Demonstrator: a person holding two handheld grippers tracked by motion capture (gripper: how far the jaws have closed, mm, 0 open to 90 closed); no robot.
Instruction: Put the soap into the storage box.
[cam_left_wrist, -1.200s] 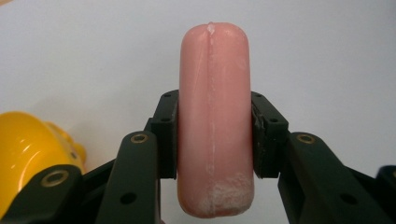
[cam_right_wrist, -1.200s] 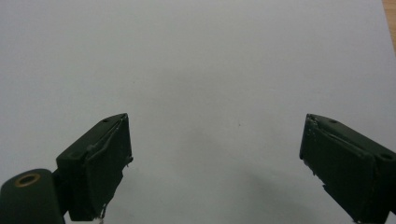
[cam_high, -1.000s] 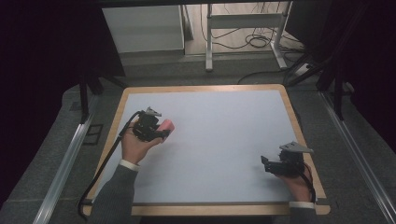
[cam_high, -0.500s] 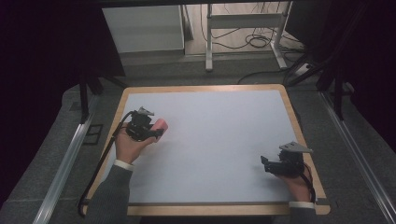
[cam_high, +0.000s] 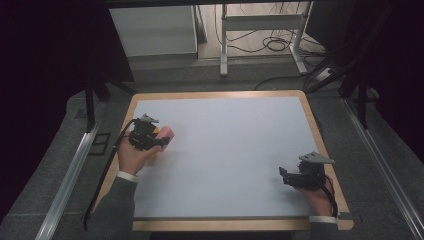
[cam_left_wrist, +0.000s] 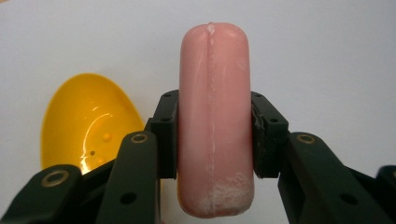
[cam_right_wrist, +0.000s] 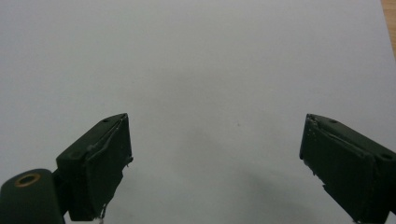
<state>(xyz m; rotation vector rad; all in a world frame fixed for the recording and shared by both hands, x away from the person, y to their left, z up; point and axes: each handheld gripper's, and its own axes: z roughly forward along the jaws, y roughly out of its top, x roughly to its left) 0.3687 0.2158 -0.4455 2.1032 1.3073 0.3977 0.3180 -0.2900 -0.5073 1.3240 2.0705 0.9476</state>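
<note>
A pink rounded bar, like a piece of soap (cam_left_wrist: 214, 121), stands upright between the pads of my left gripper (cam_left_wrist: 214, 137), which is shut on it. In the high view the pink bar (cam_high: 166, 133) shows at the tip of the left gripper (cam_high: 161, 140), near the table's left edge. A yellow bowl-shaped piece (cam_left_wrist: 86, 126) lies on the white surface just behind and left of the bar. My right gripper (cam_right_wrist: 215, 158) is open over bare white surface, and it rests at the table's right front (cam_high: 287, 176).
The white table top (cam_high: 235, 150) has a wooden rim (cam_high: 220, 94). Dark floor, metal rails and a desk frame with cables lie beyond the far edge.
The left hand with the pink bar has drifted a little toward the table's left edge. The right hand has kept still.
</note>
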